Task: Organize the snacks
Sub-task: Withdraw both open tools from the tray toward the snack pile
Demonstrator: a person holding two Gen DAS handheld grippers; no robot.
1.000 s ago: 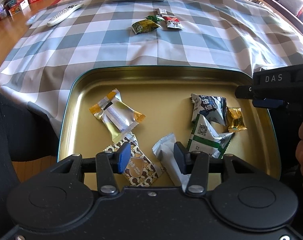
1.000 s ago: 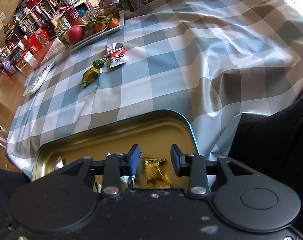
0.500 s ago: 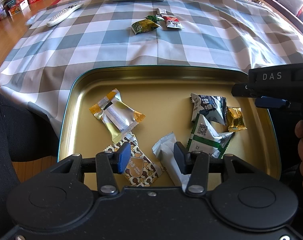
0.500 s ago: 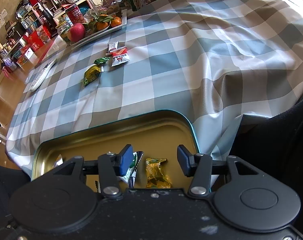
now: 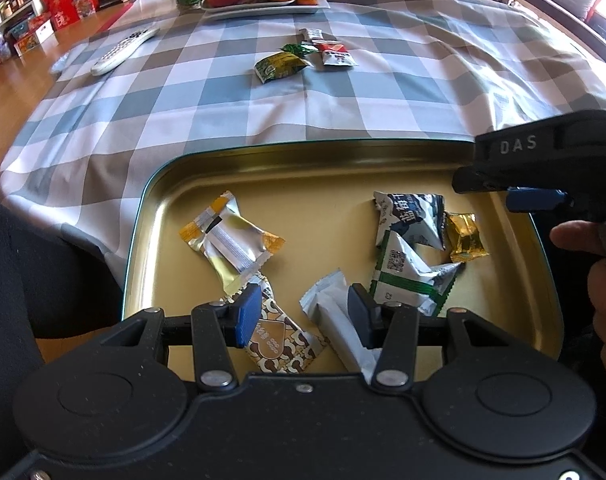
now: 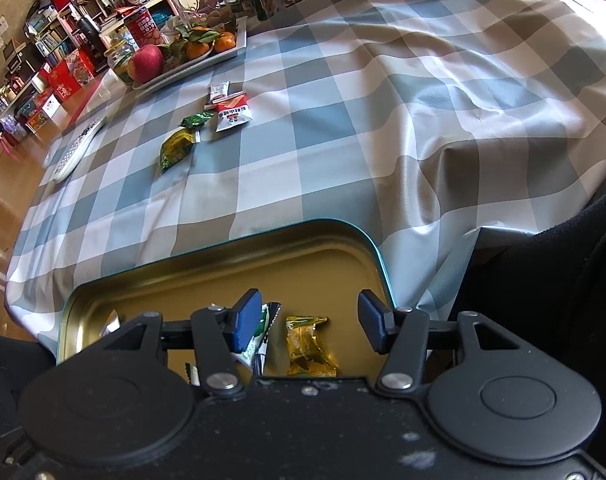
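Far up the checked tablecloth (image 5: 207,92) a remote (image 5: 124,50) lies at upper left, a fruit plate (image 5: 263,5) at the top edge, and four loose snacks (image 5: 281,65) sit mid-cloth, well apart from the gold tray (image 5: 151,216) in the lower frame. The tray's far rim is unobstructed. The left gripper (image 5: 303,316) hangs released above a brown-patterned packet (image 5: 277,342) and a white packet (image 5: 337,318) that slants toward upper left. The right gripper (image 6: 309,322), its jaws just opened, stands released over a gold candy (image 6: 307,346) lying lengthwise up-frame, near the tray's right rim
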